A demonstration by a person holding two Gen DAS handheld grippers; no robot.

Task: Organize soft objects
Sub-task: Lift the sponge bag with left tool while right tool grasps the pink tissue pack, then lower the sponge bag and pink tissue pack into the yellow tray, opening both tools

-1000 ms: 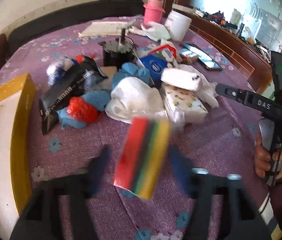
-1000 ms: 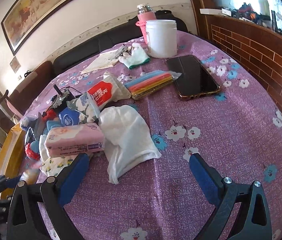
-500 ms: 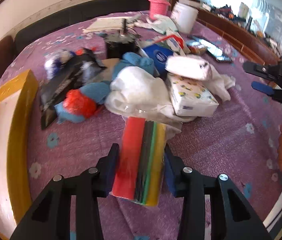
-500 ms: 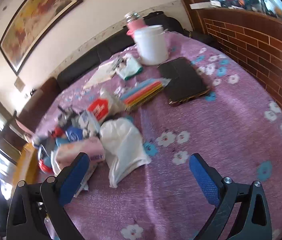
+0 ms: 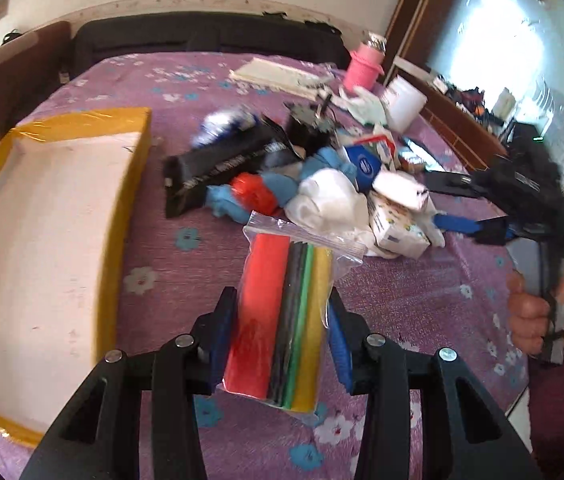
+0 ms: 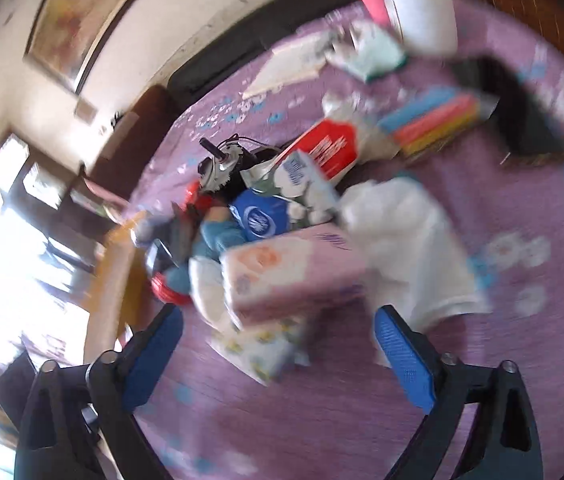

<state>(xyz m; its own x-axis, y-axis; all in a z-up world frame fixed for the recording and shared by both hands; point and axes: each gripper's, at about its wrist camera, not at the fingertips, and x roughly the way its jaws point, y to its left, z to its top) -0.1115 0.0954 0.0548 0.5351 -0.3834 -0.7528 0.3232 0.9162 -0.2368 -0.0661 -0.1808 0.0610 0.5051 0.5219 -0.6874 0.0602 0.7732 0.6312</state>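
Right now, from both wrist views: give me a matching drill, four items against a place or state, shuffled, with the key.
Items
1. bag of coloured sponges
2. right gripper
3. yellow-edged box
4. pink tissue pack

Place or state
A. open, nothing between the pads
B. on top of the flower-print tissue pack
C. clamped in the left gripper
D. left of the pile, on the purple tablecloth

Pairs: 1-C, 2-A, 3-D, 4-B

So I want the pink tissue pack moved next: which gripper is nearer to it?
Right. The right gripper sits open just short of the pink tissue pack; the left gripper holds a bag of coloured strips, farther away.
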